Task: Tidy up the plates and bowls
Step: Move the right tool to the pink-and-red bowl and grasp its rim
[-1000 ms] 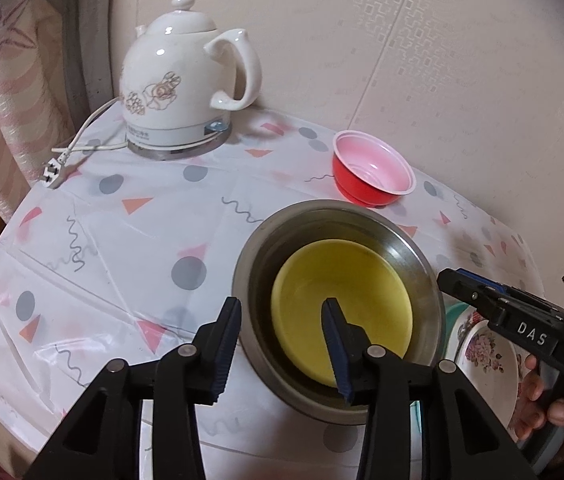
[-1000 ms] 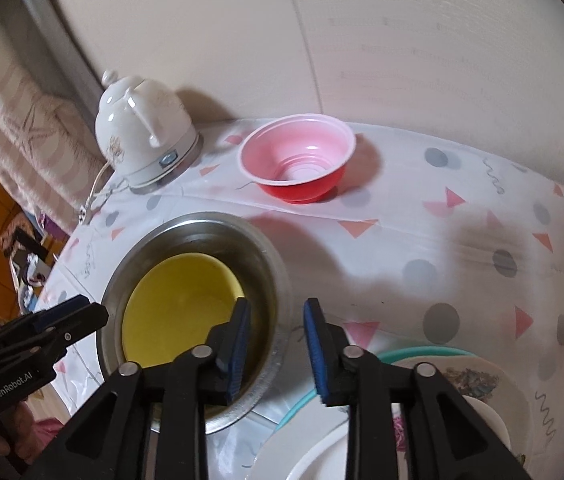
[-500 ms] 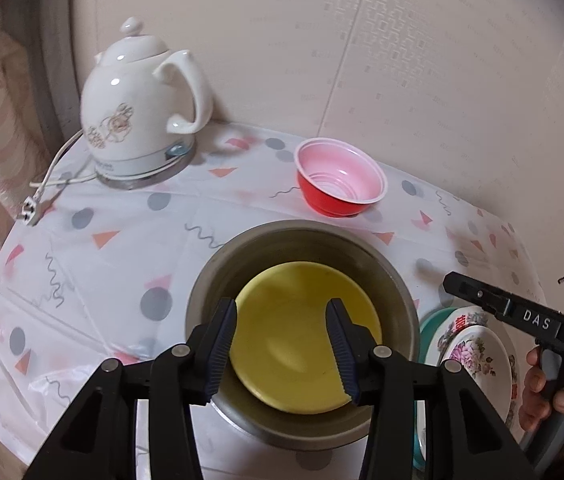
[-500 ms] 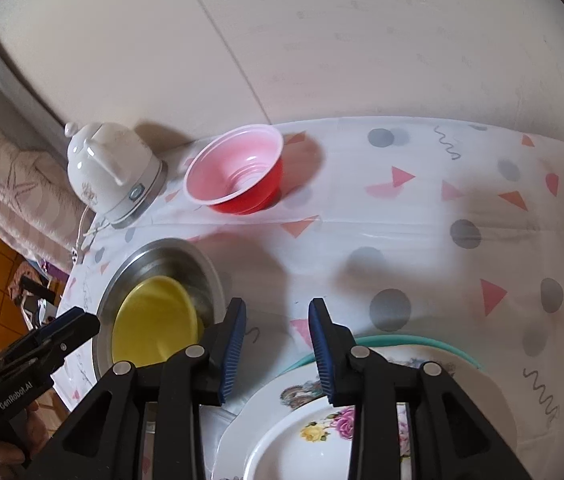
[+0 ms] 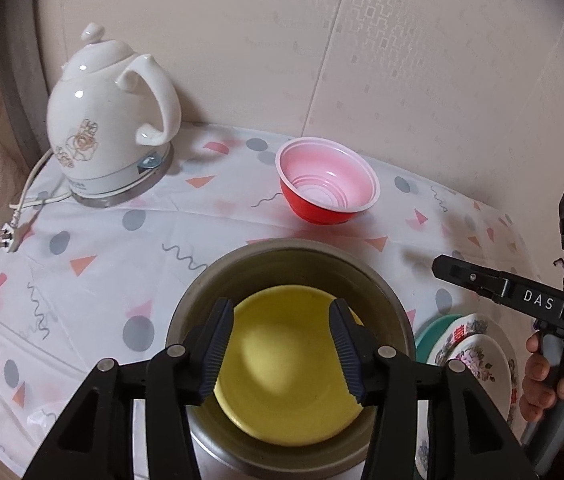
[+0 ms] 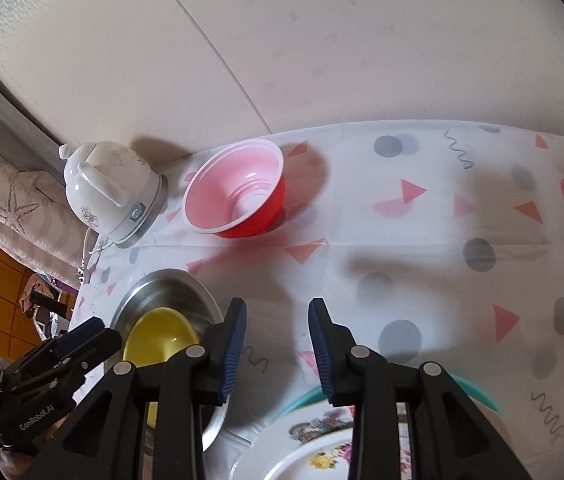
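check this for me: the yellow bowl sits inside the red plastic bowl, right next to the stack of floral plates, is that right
Not quite. The yellow bowl sits inside the round stainless steel bowl, not the red plastic bowl, which stands empty nearer the wall. The left wrist view shows it. The stack of floral plates is indeed beside it.

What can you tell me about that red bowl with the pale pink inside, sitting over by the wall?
The red bowl with the pale pink inside looks like thin, light plastic, with a white rolled rim and stepped rings narrowing to a small flat bottom. It stands upright and empty on the patterned tablecloth near the wall, right of the white ceramic kettle and beyond the steel bowl. Nothing touches it but the cloth; neither gripper is on it.
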`<state>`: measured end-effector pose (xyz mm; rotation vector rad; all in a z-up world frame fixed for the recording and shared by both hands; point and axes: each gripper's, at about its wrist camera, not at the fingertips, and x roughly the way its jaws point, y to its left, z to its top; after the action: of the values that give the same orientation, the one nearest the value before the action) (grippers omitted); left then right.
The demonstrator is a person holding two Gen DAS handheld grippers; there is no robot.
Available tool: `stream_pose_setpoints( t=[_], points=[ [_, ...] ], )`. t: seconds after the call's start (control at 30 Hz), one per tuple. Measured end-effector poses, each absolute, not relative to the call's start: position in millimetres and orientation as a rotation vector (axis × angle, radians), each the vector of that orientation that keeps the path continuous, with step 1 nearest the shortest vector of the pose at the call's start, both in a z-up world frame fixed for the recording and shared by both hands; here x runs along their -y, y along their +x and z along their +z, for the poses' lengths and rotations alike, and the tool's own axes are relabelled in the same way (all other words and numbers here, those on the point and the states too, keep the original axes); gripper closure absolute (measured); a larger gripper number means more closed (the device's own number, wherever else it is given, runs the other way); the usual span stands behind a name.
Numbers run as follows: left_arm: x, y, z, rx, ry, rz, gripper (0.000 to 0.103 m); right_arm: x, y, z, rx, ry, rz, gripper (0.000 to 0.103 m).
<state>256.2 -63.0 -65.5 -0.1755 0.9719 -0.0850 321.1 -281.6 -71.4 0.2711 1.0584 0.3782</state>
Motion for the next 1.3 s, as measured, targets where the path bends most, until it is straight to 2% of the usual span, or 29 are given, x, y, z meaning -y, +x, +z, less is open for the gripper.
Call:
stream_pose_setpoints(
  t=[0.2, 0.3, 0.43, 0.67, 0.83, 1.07, 1.2, 1.23, 1.3],
  points=[
    [58.2, 275.7, -63.2, -0.987, -0.173, -0.086, 0.048, 277.7, 337.5, -72.0, -1.068, 0.311, 0.370, 0.071],
    [54.2, 288.5, -60.8, -0.991, -0.195, -0.102, 0.044, 277.5, 346.6, -71.5, -1.063, 0.315, 0.349, 0.075],
    [53.0, 307.2, -60.0, -1.020, -0.190, -0.089, 0.044, 279.2, 360.0, -70.7, -1.052, 0.333, 0.324, 0.081],
    [54.3, 343.0, -66.4, -1.084, -0.230, -0.130, 0.044, 276.9, 387.0, -73.3, -1.069, 0.390, 0.305, 0.082],
    [59.1, 362.2, -68.8, -1.093, -0.237, -0.170, 0.034, 278.5, 402.9, -81.8, -1.091, 0.469, 0.297, 0.082],
    [60.0, 389.3, -75.5, -1.120, -0.237, -0.141, 0.034, 275.3, 422.2, -90.3, -1.101, 0.524, 0.281, 0.082],
    [58.7, 401.9, -81.3, -1.152, -0.286, -0.132, 0.038, 271.1, 430.5, -91.1, -1.100, 0.525, 0.285, 0.082],
    [58.1, 405.9, -84.8, -1.174, -0.302, -0.124, 0.043, 268.7, 432.3, -90.5, -1.097, 0.514, 0.287, 0.086],
    [58.4, 410.9, -89.4, -1.190, -0.312, -0.135, 0.047, 265.8, 433.0, -90.1, -1.092, 0.484, 0.286, 0.086]
  ],
)
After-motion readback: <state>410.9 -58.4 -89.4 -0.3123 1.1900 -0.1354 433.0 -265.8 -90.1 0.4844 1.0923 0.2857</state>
